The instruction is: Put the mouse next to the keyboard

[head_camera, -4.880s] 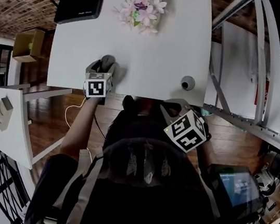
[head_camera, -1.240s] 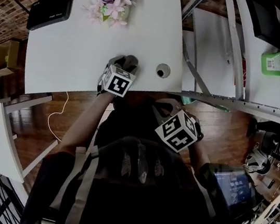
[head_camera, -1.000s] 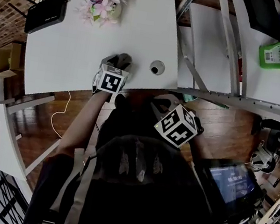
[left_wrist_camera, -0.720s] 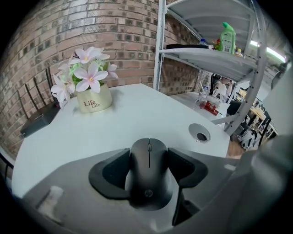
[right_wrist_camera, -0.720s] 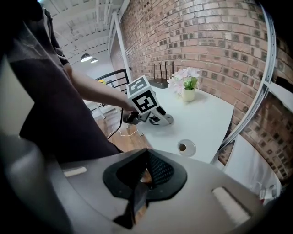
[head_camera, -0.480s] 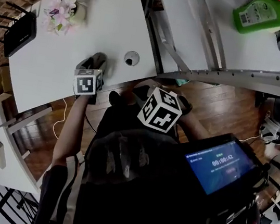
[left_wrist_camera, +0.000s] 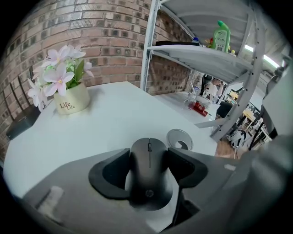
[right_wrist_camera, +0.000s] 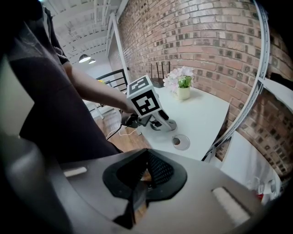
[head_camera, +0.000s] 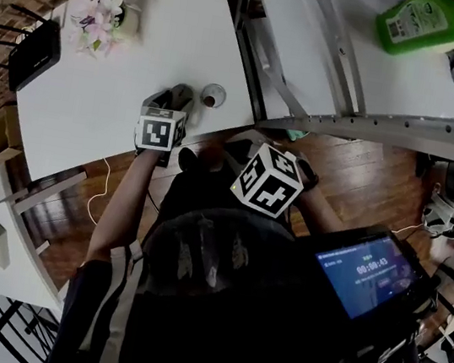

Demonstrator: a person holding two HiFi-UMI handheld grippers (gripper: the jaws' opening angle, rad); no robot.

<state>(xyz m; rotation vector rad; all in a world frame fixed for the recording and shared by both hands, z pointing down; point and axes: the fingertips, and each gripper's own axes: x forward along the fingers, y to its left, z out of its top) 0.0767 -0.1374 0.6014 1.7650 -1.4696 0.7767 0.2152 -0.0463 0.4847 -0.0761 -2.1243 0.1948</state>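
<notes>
1. The left gripper's (left_wrist_camera: 149, 154) jaws clamp a black mouse (left_wrist_camera: 148, 183) by its sides, over the white bench (left_wrist_camera: 114, 114).
2. Just ahead and right of those jaws sits a round cable grommet (left_wrist_camera: 179, 138).
3. Well ahead and to the left, a cream pot (left_wrist_camera: 72, 99) holds pink flowers (left_wrist_camera: 57, 75).
4. The right gripper's (right_wrist_camera: 146, 157) jaws are pressed together with nothing between them.

The left gripper (head_camera: 173, 98) with the mouse (left_wrist_camera: 149, 169) is now found just beside the round cable hole (head_camera: 213, 95), from which it was well apart at first. In the head view the white table (head_camera: 93, 112) is shifted to the upper left and turned aslant, the green bottle (head_camera: 424, 24) is carried from the right edge into the upper right corner, and the screen (head_camera: 364, 273) at lower right is shown more fully.
</notes>
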